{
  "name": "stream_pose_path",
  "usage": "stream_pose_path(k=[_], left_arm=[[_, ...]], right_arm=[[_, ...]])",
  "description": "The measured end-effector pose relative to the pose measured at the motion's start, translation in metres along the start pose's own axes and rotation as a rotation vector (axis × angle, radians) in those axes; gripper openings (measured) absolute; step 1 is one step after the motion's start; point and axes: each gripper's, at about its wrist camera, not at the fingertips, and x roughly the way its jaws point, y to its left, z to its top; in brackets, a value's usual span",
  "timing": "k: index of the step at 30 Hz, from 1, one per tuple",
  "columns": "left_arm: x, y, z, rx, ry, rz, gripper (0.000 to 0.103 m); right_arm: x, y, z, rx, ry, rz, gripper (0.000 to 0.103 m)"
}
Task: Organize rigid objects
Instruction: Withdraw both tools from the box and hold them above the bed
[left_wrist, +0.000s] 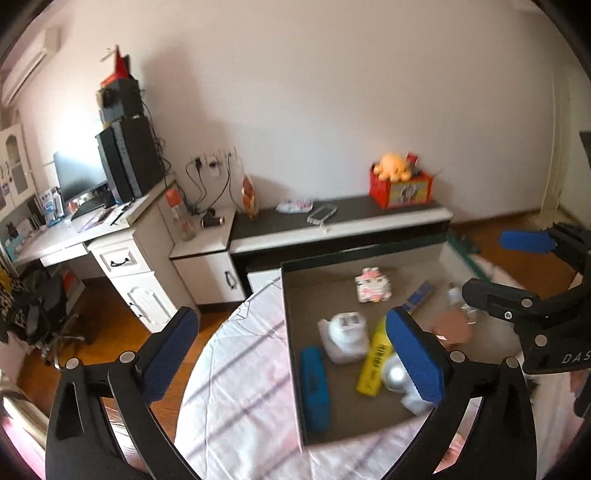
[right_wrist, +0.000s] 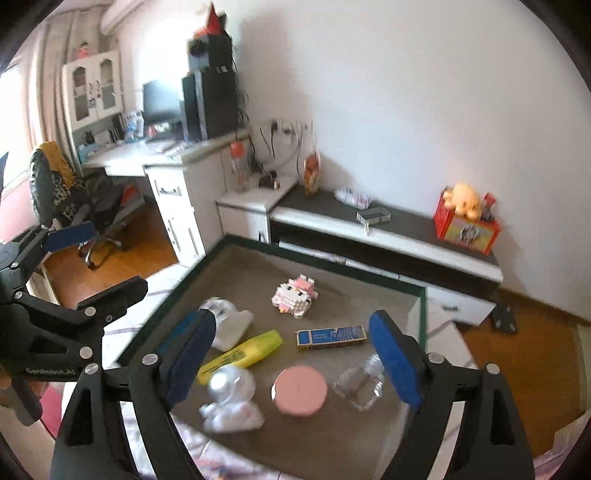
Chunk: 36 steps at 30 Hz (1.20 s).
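Note:
A dark-rimmed tray (left_wrist: 364, 252) (right_wrist: 321, 260) lies on a pink-striped bed sheet. It holds a pink block figure (right_wrist: 295, 297), a white figure (left_wrist: 345, 338), a yellow marker (right_wrist: 243, 352), a blue case (left_wrist: 314, 387), a silver astronaut (right_wrist: 231, 398), a pink round tin (right_wrist: 299, 395), a blue carton (right_wrist: 330, 336) and a clear bottle (right_wrist: 360, 384). My left gripper (left_wrist: 291, 314) hovers open over the tray's left side, nothing between its pads. My right gripper (right_wrist: 291, 317) hangs open above the tray's middle, also empty. Each gripper shows at the edge of the other's view.
A low black-topped cabinet (left_wrist: 343, 218) runs along the wall behind the tray, carrying a red box with an orange plush (left_wrist: 400, 184). A white desk with monitor (left_wrist: 74, 225) and an office chair (right_wrist: 70, 199) stand to the left on a wooden floor.

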Motion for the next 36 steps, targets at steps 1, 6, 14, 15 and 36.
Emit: stream_pose_path(k=[1,6,14,15,36], left_arm=[[-0.013,0.001,-0.004,-0.013,-0.02,0.004,0.103],[-0.08,0.0,-0.027,-0.058,-0.123,-0.006,0.103],[-0.167,-0.012,-0.067,-0.127,-0.249,0.011,0.103],[-0.173,-0.015,-0.07,-0.129,-0.26,0.025,0.103],[-0.224,-0.048,-0.114,-0.07,-0.242,0.085,0.103]], right_arm=[[-0.009,0.002,-0.001,0.0,-0.022,0.003,0.092],[-0.073,0.025,-0.019,-0.024,-0.149,-0.016,0.092],[-0.152,0.057,-0.065,-0.013,-0.309,-0.088,0.092],[-0.16,0.06,-0.071,-0.009,-0.326,-0.097,0.092],[-0.217,0.07,-0.131,0.113,-0.4,-0.225,0.103]])
